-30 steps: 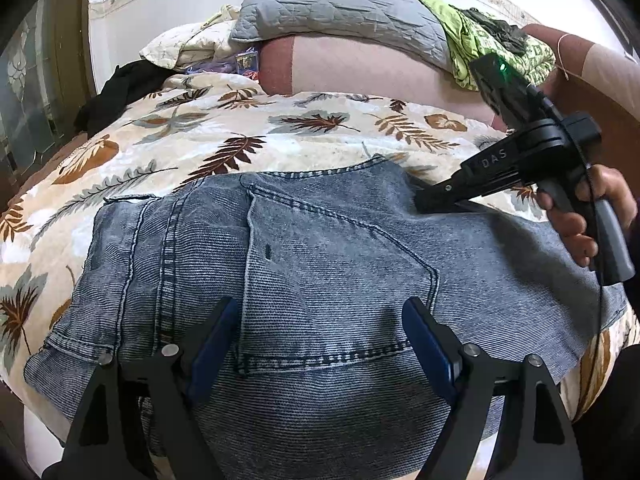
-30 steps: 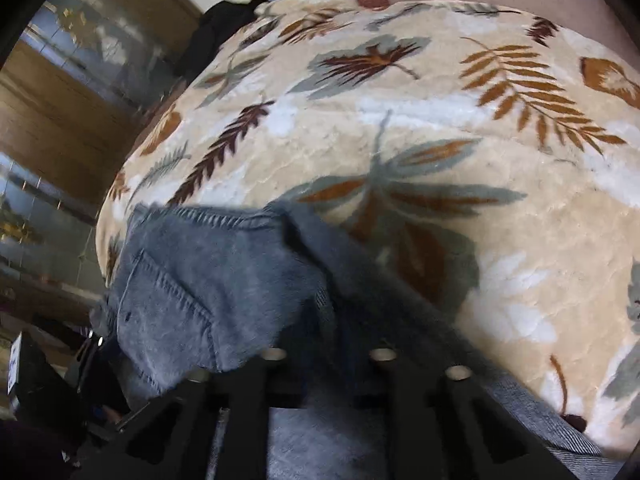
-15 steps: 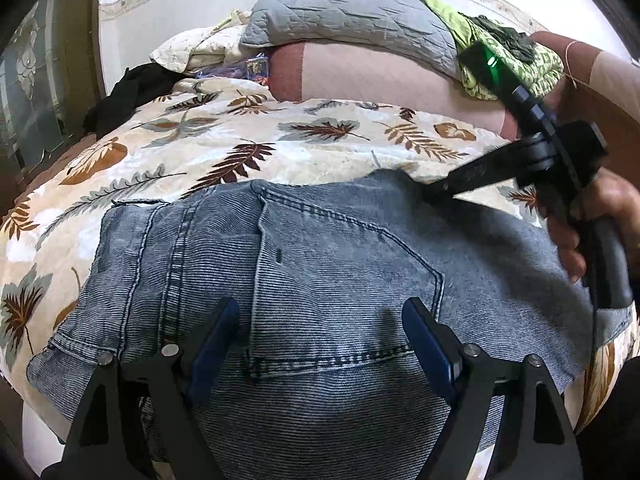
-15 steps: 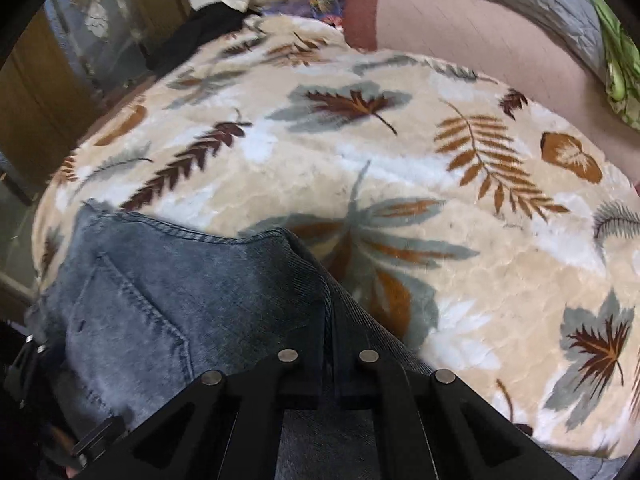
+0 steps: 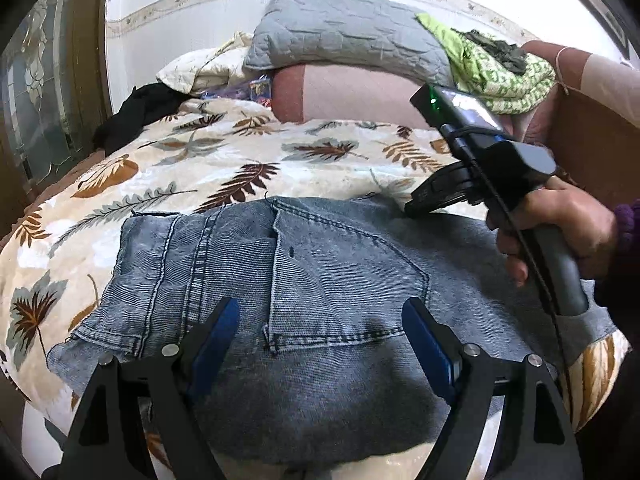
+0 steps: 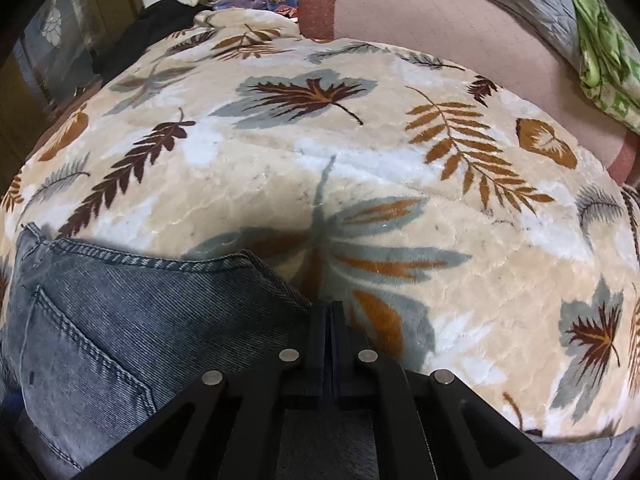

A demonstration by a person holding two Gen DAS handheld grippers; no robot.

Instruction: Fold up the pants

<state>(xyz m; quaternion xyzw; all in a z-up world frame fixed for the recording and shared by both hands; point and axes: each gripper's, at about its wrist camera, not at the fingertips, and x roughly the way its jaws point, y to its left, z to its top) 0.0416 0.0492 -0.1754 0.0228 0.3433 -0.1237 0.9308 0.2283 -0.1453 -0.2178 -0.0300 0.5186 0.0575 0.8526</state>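
Blue denim pants (image 5: 320, 280) lie folded on a leaf-print blanket (image 5: 200, 168), back pocket up. My left gripper (image 5: 320, 320) is open and empty, hovering over the pocket at the near edge. My right gripper (image 5: 412, 210) is at the far right edge of the pants, its jaws together. In the right wrist view the right gripper (image 6: 329, 312) is shut with nothing seen between its fingers, right at the pants' edge (image 6: 160, 312), with the blanket (image 6: 320, 160) beyond.
A grey pillow (image 5: 344, 36), a pink bolster (image 5: 352, 96) and green clothing (image 5: 500, 72) lie at the head of the bed. A black garment (image 5: 132, 112) lies at the far left beside a glass door (image 5: 36, 92).
The right gripper has let go of the denim fold it held, and the fold now lies flat. Its handle has swung upright at the pants' right edge. The left gripper stayed open over the pocket.
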